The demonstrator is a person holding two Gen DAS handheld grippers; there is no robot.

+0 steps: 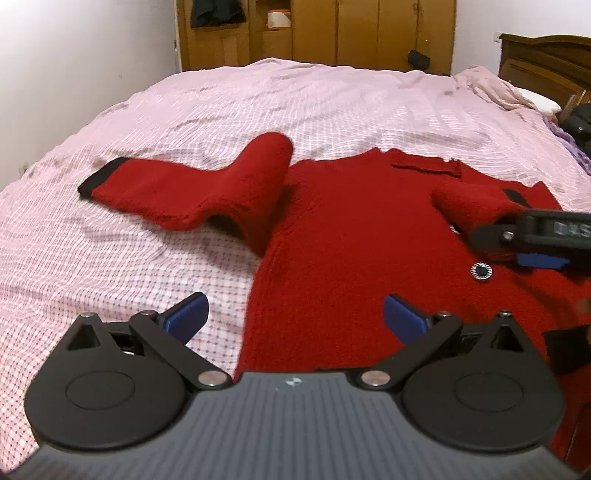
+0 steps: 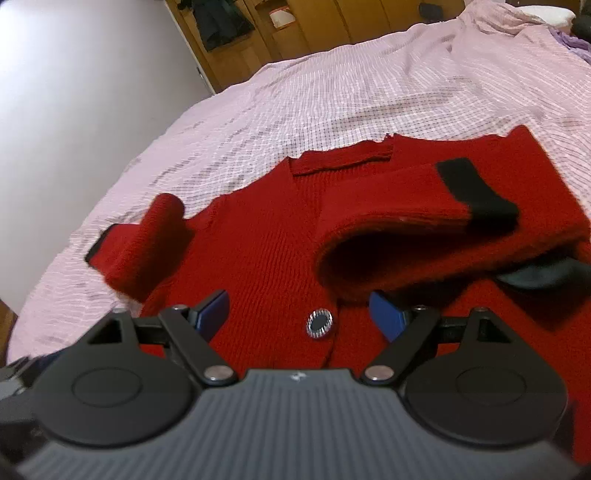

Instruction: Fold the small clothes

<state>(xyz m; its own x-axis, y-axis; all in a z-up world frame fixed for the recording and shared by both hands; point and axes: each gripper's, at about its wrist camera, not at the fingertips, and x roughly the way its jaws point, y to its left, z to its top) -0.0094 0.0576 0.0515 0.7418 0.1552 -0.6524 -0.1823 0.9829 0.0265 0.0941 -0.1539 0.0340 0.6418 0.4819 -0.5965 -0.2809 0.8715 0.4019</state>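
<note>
The red cardigan lies spread flat on the bed, front side up, collar toward the far end, and a round dark button with a silver rim sits on its placket. One sleeve is folded across the chest, its black cuff resting near the far shoulder, the fold standing up in a loose loop. The other sleeve stretches out sideways onto the sheet, humped where it leaves the shoulder, its black cuff at the far tip. Over the cardigan's lower front, the right gripper hangs with its jaws spread wide, blue pads well apart, nothing between them but the button below; the looped sleeve sits just beyond its right pad. The picture there is smeared. The left gripper hovers at the hem's edge, jaws equally wide, holding nothing, one pad over the sheet and one over red knit. All around is the pink checked bedsheet, rumpled. Beyond the bed stand wooden wardrobes with a dark garment hanging, and a dark headboard at the side.
</note>
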